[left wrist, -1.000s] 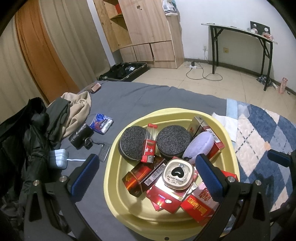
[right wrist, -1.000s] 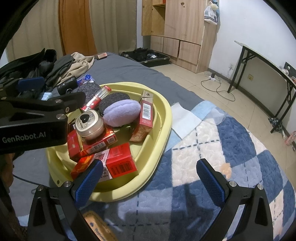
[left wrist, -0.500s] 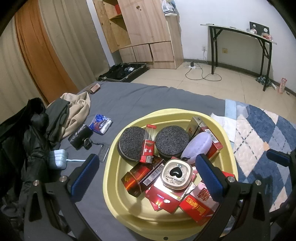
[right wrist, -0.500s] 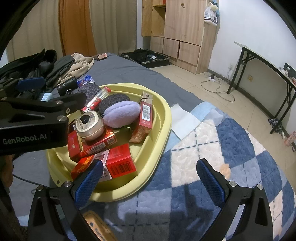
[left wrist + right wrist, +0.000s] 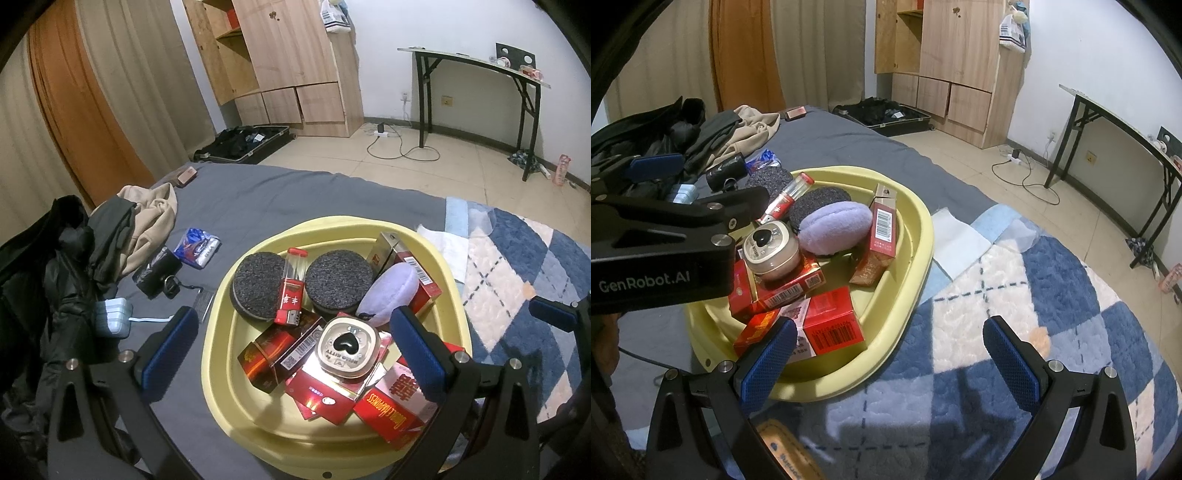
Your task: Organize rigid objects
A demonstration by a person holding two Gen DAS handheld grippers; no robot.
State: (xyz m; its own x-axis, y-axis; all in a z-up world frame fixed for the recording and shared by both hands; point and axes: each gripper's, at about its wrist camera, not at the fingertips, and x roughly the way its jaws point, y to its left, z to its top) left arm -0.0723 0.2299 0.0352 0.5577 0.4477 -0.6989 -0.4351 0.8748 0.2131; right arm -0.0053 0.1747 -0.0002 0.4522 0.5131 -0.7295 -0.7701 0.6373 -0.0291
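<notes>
Yellow basin (image 5: pixel 221 328) sits on the grey bedsheet, holding red cartons, two black sponge discs (image 5: pixel 258 284), a purple puff (image 5: pixel 388 291) and a round tin (image 5: pixel 347 345) atop the cartons. Left gripper (image 5: pixel 295 350) hangs over the basin, fingers wide apart, gripping nothing. Right gripper (image 5: pixel 886 365) is just beside the basin over the checked blanket (image 5: pixel 1052 295), equally wide apart and unloaded.

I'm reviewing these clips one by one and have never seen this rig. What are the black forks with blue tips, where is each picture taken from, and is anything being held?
No robot: a person holds two hand grippers, each with a fisheye camera looking along its blue-padded fingers. One view shows the left gripper, open above a yellow basin on a bed. The other shows the right gripper, open over a blue checked blanket. The basin holds red boxes, a round tin, two dark round pads and a lilac puff. Neither gripper holds anything.
</notes>
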